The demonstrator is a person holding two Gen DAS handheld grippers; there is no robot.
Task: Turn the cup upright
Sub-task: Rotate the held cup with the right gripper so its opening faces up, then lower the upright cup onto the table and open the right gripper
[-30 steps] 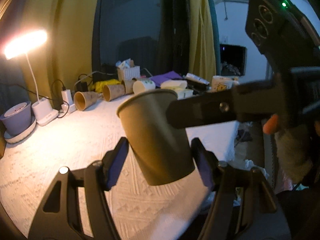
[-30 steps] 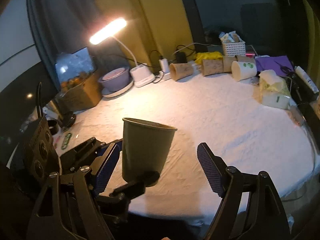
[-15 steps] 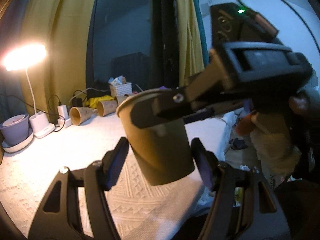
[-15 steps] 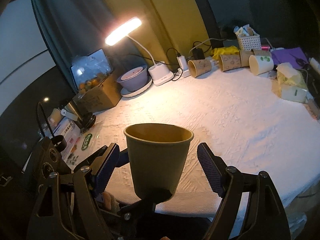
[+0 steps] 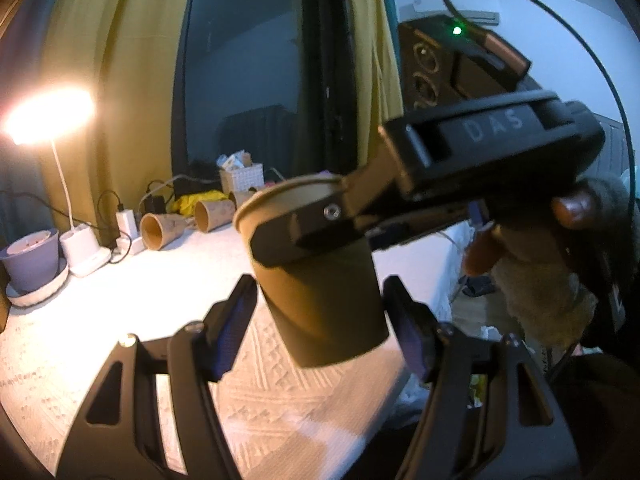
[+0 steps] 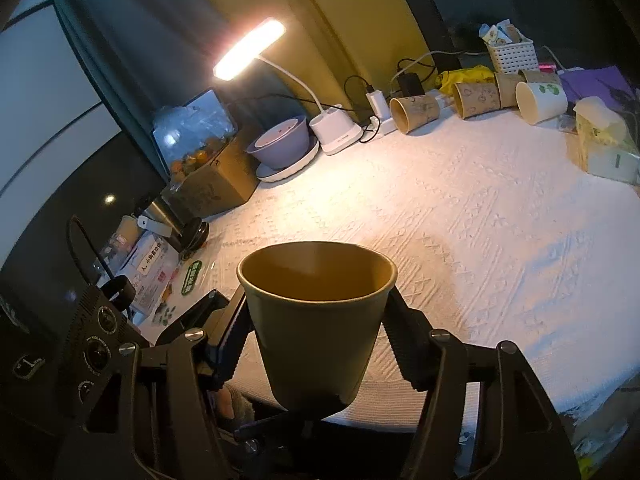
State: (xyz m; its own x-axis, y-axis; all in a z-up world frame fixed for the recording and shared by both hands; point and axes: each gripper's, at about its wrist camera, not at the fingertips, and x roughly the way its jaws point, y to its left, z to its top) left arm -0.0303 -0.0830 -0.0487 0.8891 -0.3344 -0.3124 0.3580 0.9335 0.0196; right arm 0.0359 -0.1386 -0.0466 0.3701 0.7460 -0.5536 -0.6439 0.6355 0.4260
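Observation:
An olive-green paper cup (image 6: pixel 316 320) stands mouth up in the air above the near edge of the white tablecloth (image 6: pixel 500 208). My right gripper (image 6: pixel 316 332) is shut on the cup, its pads pressed against both sides. In the left wrist view the same cup (image 5: pixel 324 300) sits between the fingers of my left gripper (image 5: pixel 320 332), which is open with gaps on both sides. The right gripper's black finger (image 5: pixel 320 228) crosses the cup's upper part there.
Several paper cups (image 6: pixel 414 112) lie on their sides at the table's back edge, with a white basket (image 6: pixel 512 54), a lit desk lamp (image 6: pixel 250 50), a purple bowl (image 6: pixel 280 142) and a tissue pack (image 6: pixel 604 140). A cardboard box (image 6: pixel 208 188) stands left.
My right gripper has closed from wide open onto the cup. My left gripper has opened slightly off the cup. The cup has risen and come closer to the right camera.

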